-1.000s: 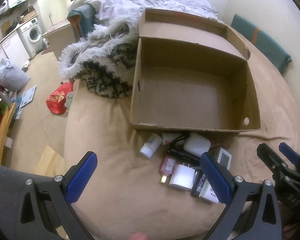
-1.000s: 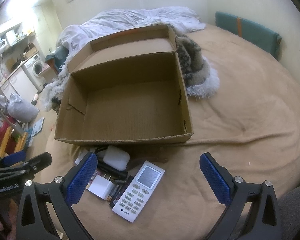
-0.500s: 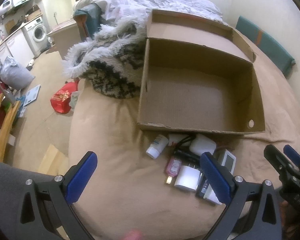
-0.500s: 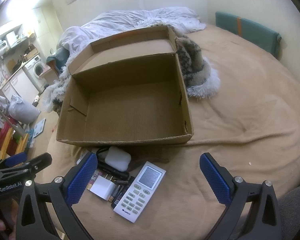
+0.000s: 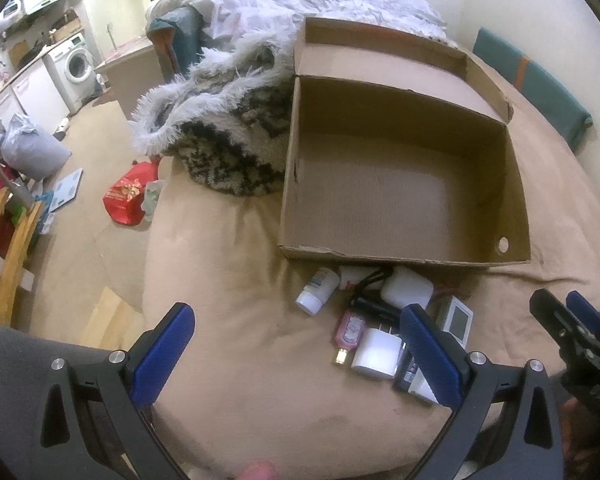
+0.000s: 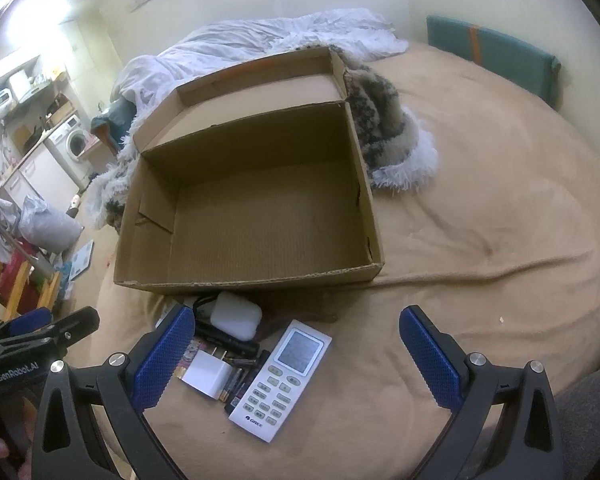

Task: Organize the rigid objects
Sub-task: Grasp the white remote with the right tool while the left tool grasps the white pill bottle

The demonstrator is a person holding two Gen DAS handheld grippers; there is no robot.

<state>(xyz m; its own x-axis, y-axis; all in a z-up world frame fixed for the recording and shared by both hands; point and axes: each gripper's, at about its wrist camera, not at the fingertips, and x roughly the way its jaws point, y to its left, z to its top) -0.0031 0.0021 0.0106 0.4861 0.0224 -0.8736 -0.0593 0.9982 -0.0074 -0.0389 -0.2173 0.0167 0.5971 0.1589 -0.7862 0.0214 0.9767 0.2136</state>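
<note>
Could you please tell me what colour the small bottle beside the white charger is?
Pink bottle, clearest in the left wrist view.

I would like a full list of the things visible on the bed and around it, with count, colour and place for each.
cardboard box: 1, brown, open and empty, on the bed
remote control: 1, white, in front of the box
charger plug: 1, white, left of the remote
earbud case: 1, white, close to the box front
pink bottle: 1, lying by the plug
small white bottle: 1, lying at the box's left front corner
fluffy blanket: 1, white and dark patterned, beside the box
red bag: 1, on the floor
washing machine: 1, white, far left
left gripper: 1, blue fingers, open
right gripper: 1, blue fingers, open
</note>
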